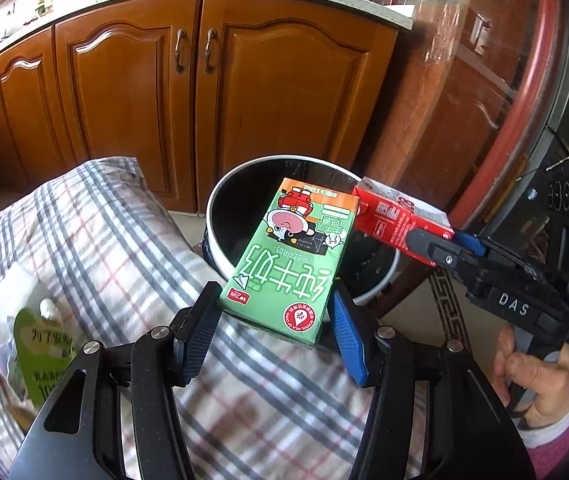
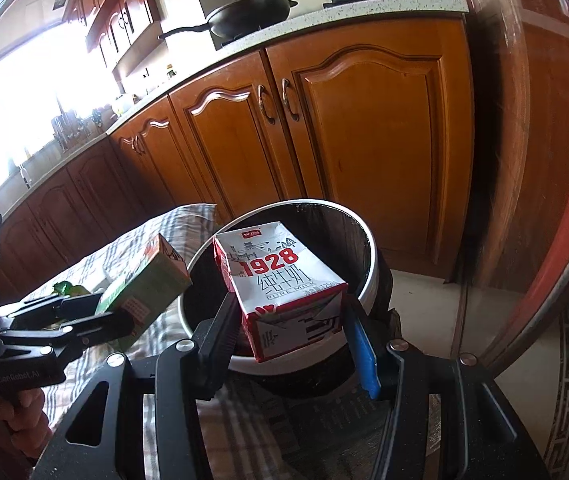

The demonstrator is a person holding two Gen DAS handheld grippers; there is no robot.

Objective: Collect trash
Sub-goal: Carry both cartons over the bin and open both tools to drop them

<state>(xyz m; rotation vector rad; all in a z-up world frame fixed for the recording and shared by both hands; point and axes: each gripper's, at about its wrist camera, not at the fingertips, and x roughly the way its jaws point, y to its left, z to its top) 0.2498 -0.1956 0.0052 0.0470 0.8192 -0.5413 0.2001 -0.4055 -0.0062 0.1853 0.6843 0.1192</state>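
You grip a green carton point(image 1: 284, 256) in the left gripper point(image 1: 274, 320) and a red carton point(image 2: 280, 288) in the right gripper point(image 2: 290, 332) over the bin point(image 1: 220, 200) — drop both; a pouch point(image 1: 40, 344), perhaps more, remains.

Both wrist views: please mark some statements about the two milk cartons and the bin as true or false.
1. The left gripper holds a green rectangular milk carton. True.
2. The right gripper is empty. False: it grips a red-and-white milk carton.
3. The round black waste bin with a white rim has a lid on. False: it is open.
4. Both cartons are held over the bin. True.
5. The checked cloth is bare. False: a green pouch lies on it.
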